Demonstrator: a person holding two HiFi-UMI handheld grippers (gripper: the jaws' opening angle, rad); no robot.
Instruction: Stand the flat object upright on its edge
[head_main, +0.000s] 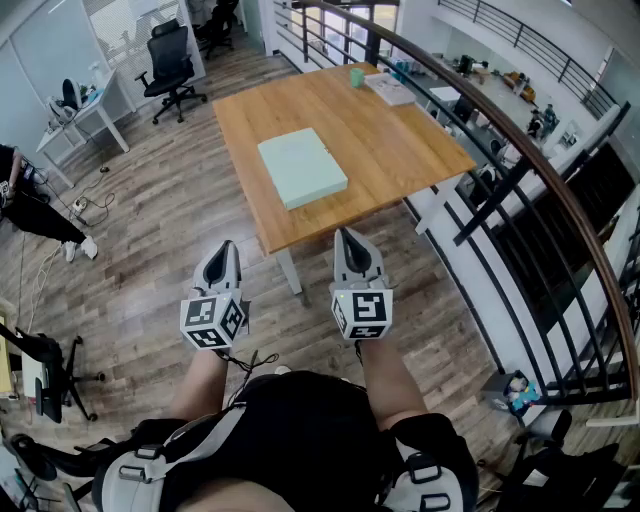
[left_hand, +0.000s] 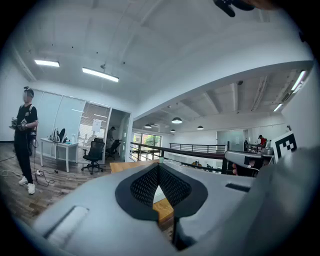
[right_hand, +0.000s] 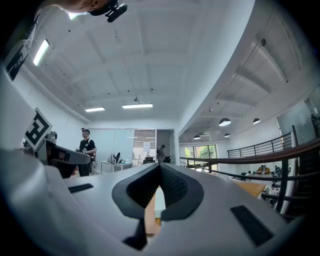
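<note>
A flat pale green book-like slab (head_main: 302, 167) lies face down in the middle of the wooden table (head_main: 400, 150). Both grippers hang in front of the table's near edge, short of the slab. My left gripper (head_main: 224, 252) is shut with nothing in it; in the left gripper view its tips (left_hand: 159, 166) meet against the table beyond. My right gripper (head_main: 350, 240) is shut and holds nothing as well; in the right gripper view its closed tips (right_hand: 160, 167) point at the table edge and a sliver of the slab (right_hand: 159, 200).
A green cup (head_main: 356, 77) and a white stack of papers (head_main: 390, 89) sit at the table's far end. A dark railing (head_main: 520, 150) runs along the right side. Office chairs (head_main: 170, 60) and a white desk (head_main: 85, 115) stand at the far left; a person (left_hand: 24, 137) stands there.
</note>
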